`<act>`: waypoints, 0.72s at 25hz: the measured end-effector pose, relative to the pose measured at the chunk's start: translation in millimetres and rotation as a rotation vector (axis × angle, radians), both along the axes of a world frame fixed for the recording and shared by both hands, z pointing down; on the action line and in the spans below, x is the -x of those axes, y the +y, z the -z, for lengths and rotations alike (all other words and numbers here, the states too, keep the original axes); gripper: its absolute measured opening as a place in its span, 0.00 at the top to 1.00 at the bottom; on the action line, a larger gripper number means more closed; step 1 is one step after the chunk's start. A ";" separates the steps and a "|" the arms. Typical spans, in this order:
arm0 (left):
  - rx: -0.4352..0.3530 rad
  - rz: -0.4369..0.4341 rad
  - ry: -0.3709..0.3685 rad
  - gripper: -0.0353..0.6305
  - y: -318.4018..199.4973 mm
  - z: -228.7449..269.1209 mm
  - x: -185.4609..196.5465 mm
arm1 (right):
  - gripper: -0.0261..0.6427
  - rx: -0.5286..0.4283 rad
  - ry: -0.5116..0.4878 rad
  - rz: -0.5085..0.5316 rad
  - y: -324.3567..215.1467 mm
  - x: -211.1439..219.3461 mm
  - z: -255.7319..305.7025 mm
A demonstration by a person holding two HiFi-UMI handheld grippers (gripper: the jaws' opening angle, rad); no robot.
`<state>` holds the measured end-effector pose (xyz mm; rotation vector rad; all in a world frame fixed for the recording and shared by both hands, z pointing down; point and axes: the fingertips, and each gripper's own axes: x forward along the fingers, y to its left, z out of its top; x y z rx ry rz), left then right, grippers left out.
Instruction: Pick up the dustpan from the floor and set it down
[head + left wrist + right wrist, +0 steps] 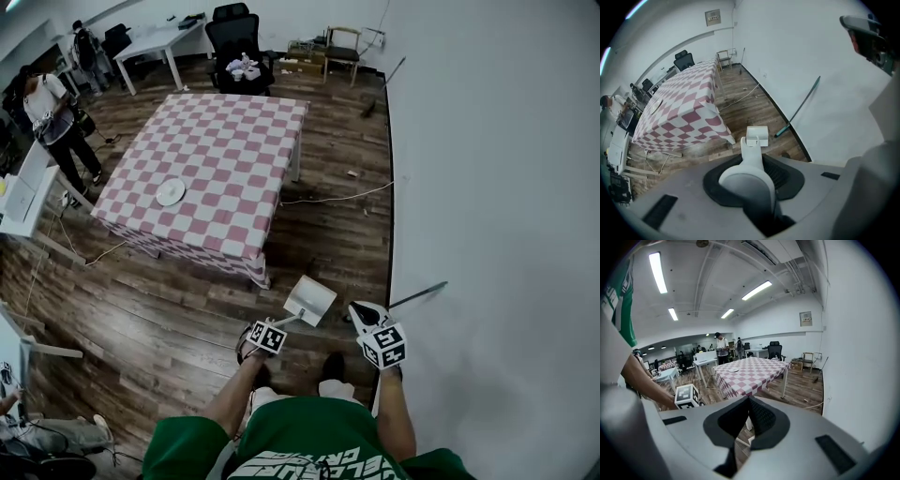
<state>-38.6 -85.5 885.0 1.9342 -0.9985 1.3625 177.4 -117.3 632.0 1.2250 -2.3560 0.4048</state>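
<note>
My left gripper (279, 325) is shut on the long white handle (751, 161) of the dustpan. The handle runs away from the jaws to the white pan (758, 134). In the head view the dustpan (310, 300) hangs over the wooden floor, just in front of my feet and near the corner of the table. My right gripper (362, 310) is beside it on the right, close to the white wall, and holds nothing. In the right gripper view its jaws (748, 402) meet at the tips.
A table with a red-and-white checkered cloth (206, 159) stands ahead, with a white plate (171, 192) on it. A broom (418, 295) leans on the wall at the right. A cable (337, 195) lies on the floor. Beyond are a person (52, 112), desks and an office chair (239, 42).
</note>
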 end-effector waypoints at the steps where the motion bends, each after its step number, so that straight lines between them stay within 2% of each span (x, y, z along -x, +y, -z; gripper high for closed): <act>1: -0.022 0.003 0.010 0.79 -1.5 8.5 -0.1 | 0.95 -0.004 -0.004 -0.006 0.3 -2.4 2.0; 5: -0.111 0.019 0.053 0.79 -12.9 47.8 1.7 | 0.95 -0.022 -0.023 -0.034 -2.1 -13.0 9.5; 12: -0.275 0.099 0.160 0.79 -39.9 128.9 0.0 | 0.95 -0.039 -0.041 -0.065 -7.1 -23.3 18.2; 18: -0.438 0.114 0.257 0.79 -62.9 205.1 -3.1 | 0.95 -0.069 -0.053 -0.064 -15.6 -23.8 32.4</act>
